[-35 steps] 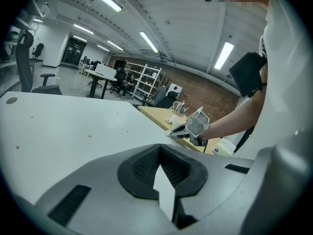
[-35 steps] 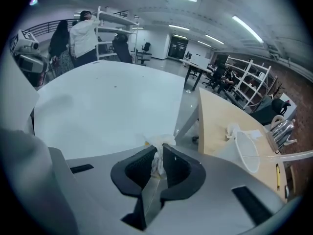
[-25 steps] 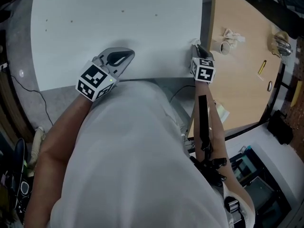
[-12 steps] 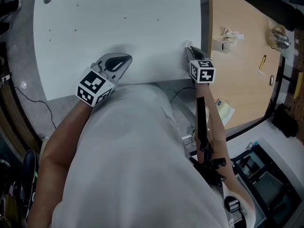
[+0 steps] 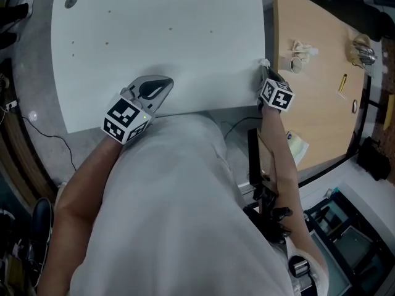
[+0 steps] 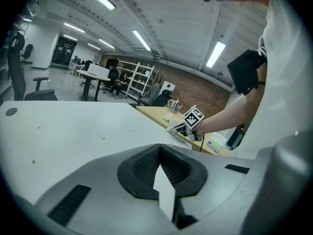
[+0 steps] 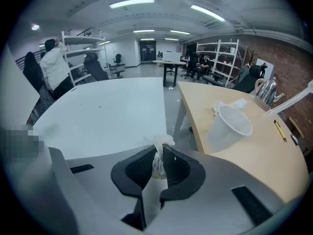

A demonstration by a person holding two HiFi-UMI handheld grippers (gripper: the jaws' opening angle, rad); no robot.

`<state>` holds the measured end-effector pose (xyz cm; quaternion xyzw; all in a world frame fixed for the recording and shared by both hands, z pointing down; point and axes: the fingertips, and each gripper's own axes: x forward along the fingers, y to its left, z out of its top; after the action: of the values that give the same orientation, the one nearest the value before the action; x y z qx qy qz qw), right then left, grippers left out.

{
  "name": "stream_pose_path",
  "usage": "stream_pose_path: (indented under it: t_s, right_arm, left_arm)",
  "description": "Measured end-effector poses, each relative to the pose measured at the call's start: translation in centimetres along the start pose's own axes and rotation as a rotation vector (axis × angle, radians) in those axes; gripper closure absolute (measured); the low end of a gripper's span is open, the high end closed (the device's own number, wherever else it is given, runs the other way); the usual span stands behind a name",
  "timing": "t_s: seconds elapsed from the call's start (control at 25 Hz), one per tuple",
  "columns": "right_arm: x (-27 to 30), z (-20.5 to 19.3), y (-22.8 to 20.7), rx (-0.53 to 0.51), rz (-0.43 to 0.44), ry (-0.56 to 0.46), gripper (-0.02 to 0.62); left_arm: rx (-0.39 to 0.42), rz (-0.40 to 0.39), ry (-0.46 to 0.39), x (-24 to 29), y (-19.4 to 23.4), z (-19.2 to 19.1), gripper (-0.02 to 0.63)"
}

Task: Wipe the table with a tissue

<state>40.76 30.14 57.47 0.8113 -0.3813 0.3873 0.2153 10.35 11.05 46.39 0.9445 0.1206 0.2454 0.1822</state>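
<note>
The right hand-held gripper [image 5: 265, 68] pinches a crumpled tissue [image 7: 157, 156] at the right edge of the white tabletop [image 5: 166, 36], centre right of the head view; the left hand-held gripper [image 5: 165, 82], jaws together on nothing, sits left of centre.

Left gripper [image 6: 160, 151] with fingers [image 6: 144, 168] together over white table [image 6: 73, 131], right gripper [image 6: 173, 129] beyond

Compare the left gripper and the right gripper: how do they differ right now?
The left gripper has its jaws shut on nothing; the right gripper pinches a crumpled tissue. The left gripper sits over the white table's near edge, the right gripper at its right-hand edge. Both carry a marker cube.
</note>
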Motion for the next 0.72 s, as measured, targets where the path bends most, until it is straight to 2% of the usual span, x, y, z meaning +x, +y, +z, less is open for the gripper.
stream_pose_path:
  t_s: [0.12,0.2,0.36,0.48,0.6,0.72]
  right_arm:
    - [0.7,-0.2,0.6,0.019,-0.026,0.023,0.555]
    - [0.8,0.1,2.0,0.025,-0.007,0.021,0.555]
    - [1.1,0.6,6.7,-0.081,0.048,0.019,0.555]
    - [0.7,0.2,9.5,-0.106,0.085,0.014,0.555]
    - [0.0,-0.2,12.2,-0.059,0.198,0.02,0.555]
    - [-1.4,-0.1,14.9,0.016,0.298,-0.023,0.555]
  left_arm:
    - [-0.002,-0.007,0.007,-0.8,-0.1,-0.5,0.598]
    - [0.001,-0.008,0.011,-1.2,0.2,-0.8,0.598]
    - [0.008,-0.016,0.006,-2.1,0.9,-0.8,0.6]
    - [0.015,-0.033,0.001,-2.7,1.0,-0.9,0.598]
    - [0.019,-0.052,-0.007,-3.3,1.2,-1.1,0.598]
    - [0.03,-0.068,-0.014,-4.0,1.6,-1.3,0.598]
